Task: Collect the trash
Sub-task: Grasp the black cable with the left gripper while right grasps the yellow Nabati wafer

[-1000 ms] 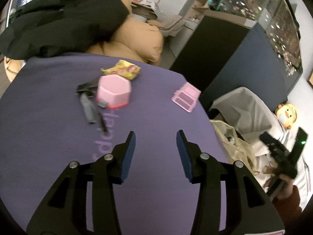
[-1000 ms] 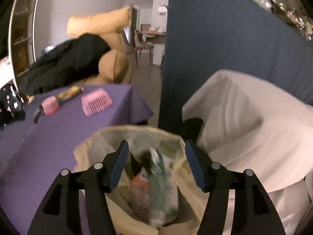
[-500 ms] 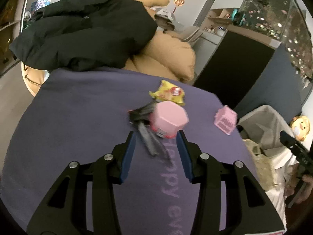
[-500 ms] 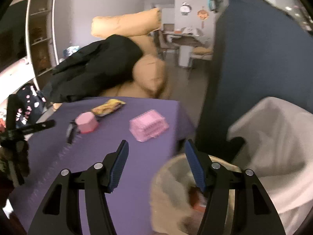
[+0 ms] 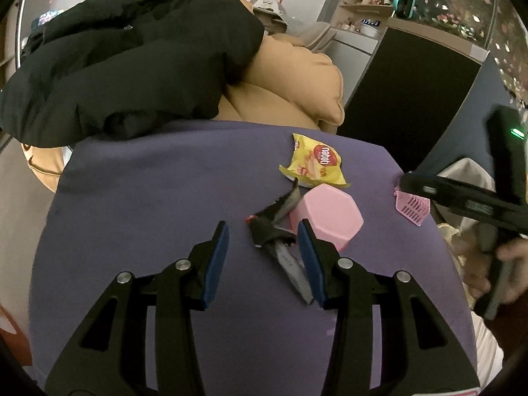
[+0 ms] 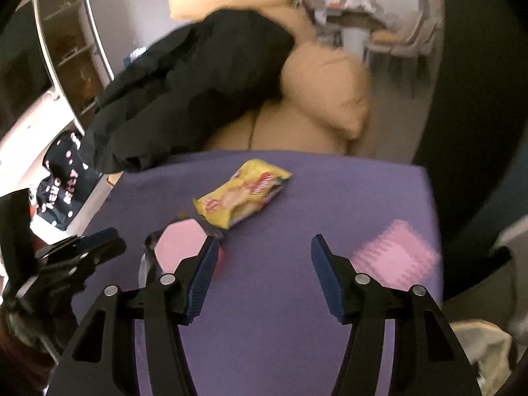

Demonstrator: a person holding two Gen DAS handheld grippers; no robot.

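Hovering over the purple table [image 5: 148,198], both grippers' jaws gape, empty, near the yellow wrapper [image 5: 313,164].

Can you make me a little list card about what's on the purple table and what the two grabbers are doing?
table: purple cloth
yellow snack wrapper: lies flat at the far side, next to the pink cup
pink cup: upside down on the cloth
dark torn wrapper: lies against the pink cup, on its left
pink comb-like thing: near the right edge, blurred
left gripper: jaws open, empty, around the dark torn wrapper
right gripper: jaws open, empty, above the cloth
behind the table: black jacket on tan cushions
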